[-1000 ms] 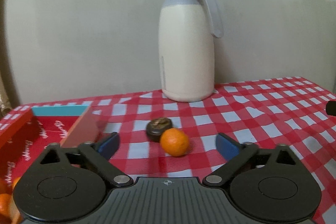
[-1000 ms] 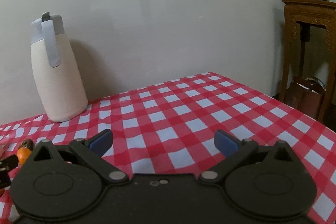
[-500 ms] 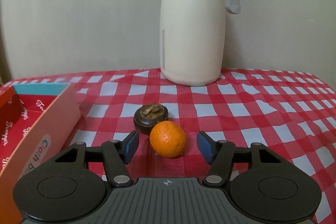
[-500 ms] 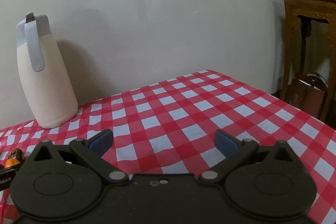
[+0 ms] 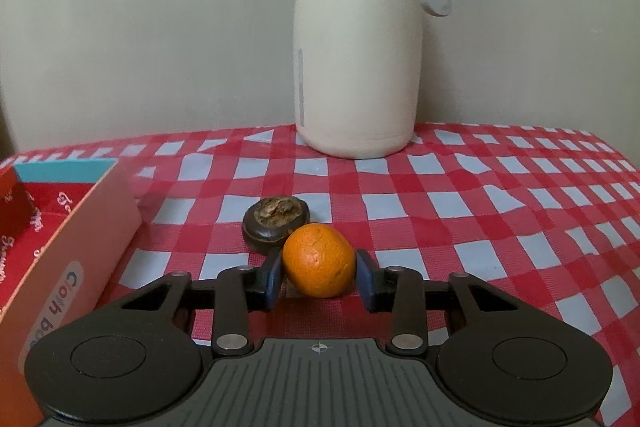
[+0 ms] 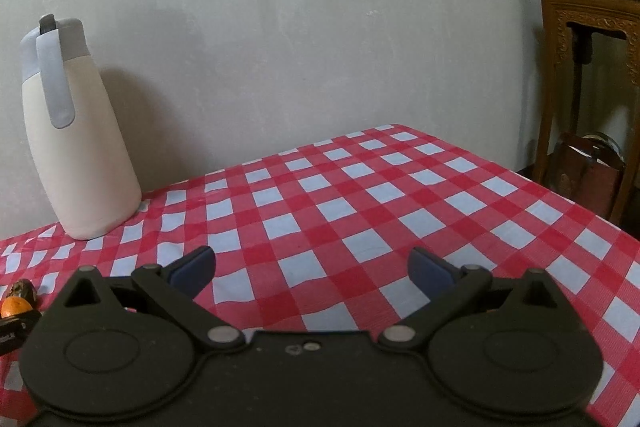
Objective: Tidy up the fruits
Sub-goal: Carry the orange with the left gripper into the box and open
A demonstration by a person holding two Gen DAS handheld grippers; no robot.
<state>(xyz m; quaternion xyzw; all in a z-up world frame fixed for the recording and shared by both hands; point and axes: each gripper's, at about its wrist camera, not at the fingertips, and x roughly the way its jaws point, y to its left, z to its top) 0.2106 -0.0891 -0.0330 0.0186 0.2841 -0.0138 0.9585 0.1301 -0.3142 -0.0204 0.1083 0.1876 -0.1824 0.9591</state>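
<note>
My left gripper (image 5: 319,277) is shut on a small orange (image 5: 319,259), its blue pads pressing both sides, low over the red checked tablecloth (image 5: 460,211). A dark brown fruit (image 5: 276,223) lies just behind the orange and to its left. A red box (image 5: 60,247) with an open top stands at the left. My right gripper (image 6: 312,267) is open and empty over the cloth; at the far left edge of its view the orange (image 6: 15,305) and the dark fruit (image 6: 22,291) show small.
A tall cream jug with a grey lid and handle (image 5: 356,47) stands at the back by the wall, also in the right wrist view (image 6: 76,143). A wooden side stand (image 6: 588,87) with a potted plant is beyond the table's right edge.
My left gripper has moved forward and down around the orange and closed its pads onto it. The right gripper has stayed open, its view drifting slightly.
</note>
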